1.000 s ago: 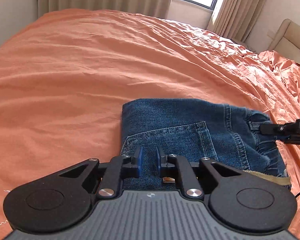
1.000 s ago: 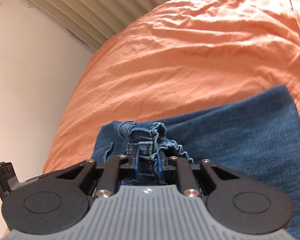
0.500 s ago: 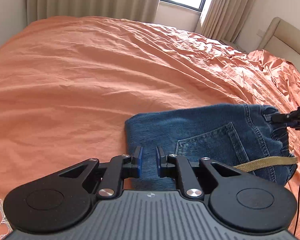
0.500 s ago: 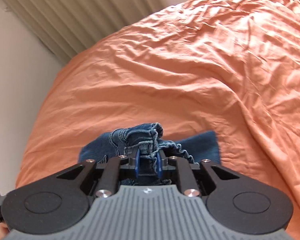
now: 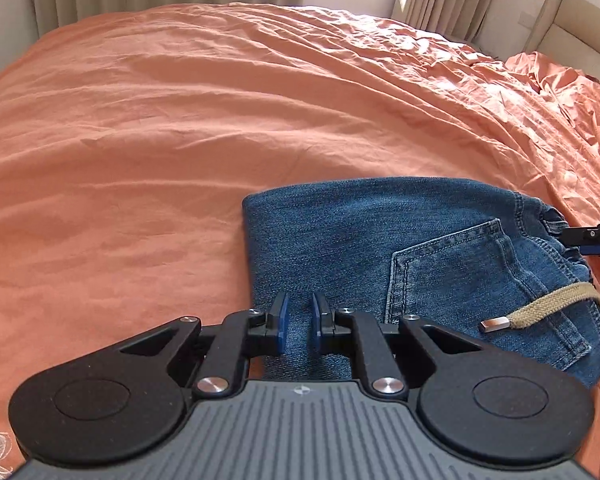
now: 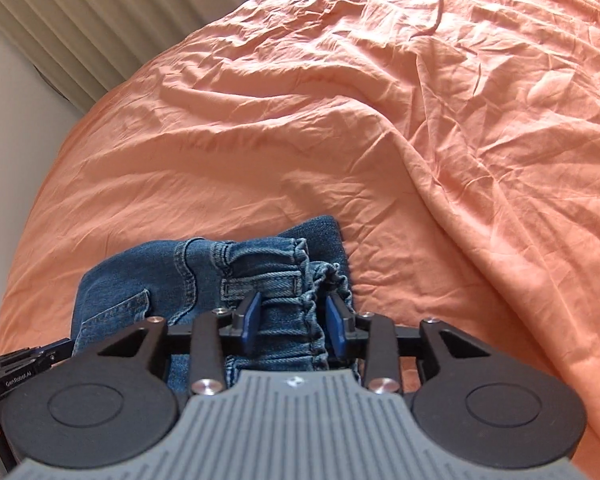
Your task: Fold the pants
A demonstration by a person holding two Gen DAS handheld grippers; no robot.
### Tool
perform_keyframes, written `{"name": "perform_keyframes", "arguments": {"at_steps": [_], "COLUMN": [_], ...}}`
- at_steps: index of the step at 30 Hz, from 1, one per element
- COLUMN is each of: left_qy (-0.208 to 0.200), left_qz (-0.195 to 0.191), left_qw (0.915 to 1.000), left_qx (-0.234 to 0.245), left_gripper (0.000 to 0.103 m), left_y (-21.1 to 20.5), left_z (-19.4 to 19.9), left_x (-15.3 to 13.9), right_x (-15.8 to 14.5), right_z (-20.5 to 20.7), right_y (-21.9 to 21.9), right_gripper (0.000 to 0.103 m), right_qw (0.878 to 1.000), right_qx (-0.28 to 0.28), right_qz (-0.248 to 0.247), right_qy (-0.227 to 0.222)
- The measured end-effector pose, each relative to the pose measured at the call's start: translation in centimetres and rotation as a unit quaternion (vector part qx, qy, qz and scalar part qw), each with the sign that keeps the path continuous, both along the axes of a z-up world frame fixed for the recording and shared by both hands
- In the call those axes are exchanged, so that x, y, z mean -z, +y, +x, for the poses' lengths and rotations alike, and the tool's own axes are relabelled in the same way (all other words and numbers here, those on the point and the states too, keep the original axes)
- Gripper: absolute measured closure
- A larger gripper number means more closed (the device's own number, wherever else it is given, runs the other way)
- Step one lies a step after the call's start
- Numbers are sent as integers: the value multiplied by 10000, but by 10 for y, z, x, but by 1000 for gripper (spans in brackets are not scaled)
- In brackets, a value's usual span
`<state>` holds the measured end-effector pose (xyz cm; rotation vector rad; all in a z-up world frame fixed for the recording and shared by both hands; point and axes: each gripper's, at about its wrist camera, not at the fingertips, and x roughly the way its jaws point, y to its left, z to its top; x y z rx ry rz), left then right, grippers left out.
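Left tool (image 5: 299, 322) narrowly parted, fingers over near edge of folded pants (image 5: 352, 240), grip on denim not clear. Right tool (image 6: 294, 322) spread wide, straddling bunched waistband (image 6: 288, 276), not pinching. Pants lie folded on orange bed sheet (image 5: 160, 128), back pocket (image 5: 472, 276) up, tan drawstring (image 5: 548, 308) across it.
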<state>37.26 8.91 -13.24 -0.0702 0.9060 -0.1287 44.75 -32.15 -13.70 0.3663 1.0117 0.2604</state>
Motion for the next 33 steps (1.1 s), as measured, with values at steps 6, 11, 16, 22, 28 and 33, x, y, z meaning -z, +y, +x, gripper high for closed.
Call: {"name": "perform_keyframes", "arguments": {"at_steps": [6,11,16,22,28,33], "left_qy": [-270,-290,-110,1,-261,-385], "left_qz": [-1,180,833,1392,1739,3042], "left_qw": [9991,9969,9916,9883,9844,9465], "left_qx": [324,712,988,622,67,1006], "left_gripper": [78,53,41,41,64,82], "left_y": [1,-12,-38,-61,-77,-89], "left_z": [-51,-113,-155,-160,-131,-148], "left_x": [-36,-57,-43,1,21,21], "right_x": [-25,-19,0,13,13,18], "right_z": [-70,-120,-128,-131,-130,-128], "right_y": [-8,1,6,-1,0,-1], "right_gripper": [69,66,67,68,68,70], "right_qw": [9979,9925,9913,9896,9894,9914], "right_qx": [-79,-180,-270,-307,-329,-337], "right_qz": [-39,-8,265,450,442,360], "right_qy": [-642,-1213,-1263,-1331,-1340,-1213]}}
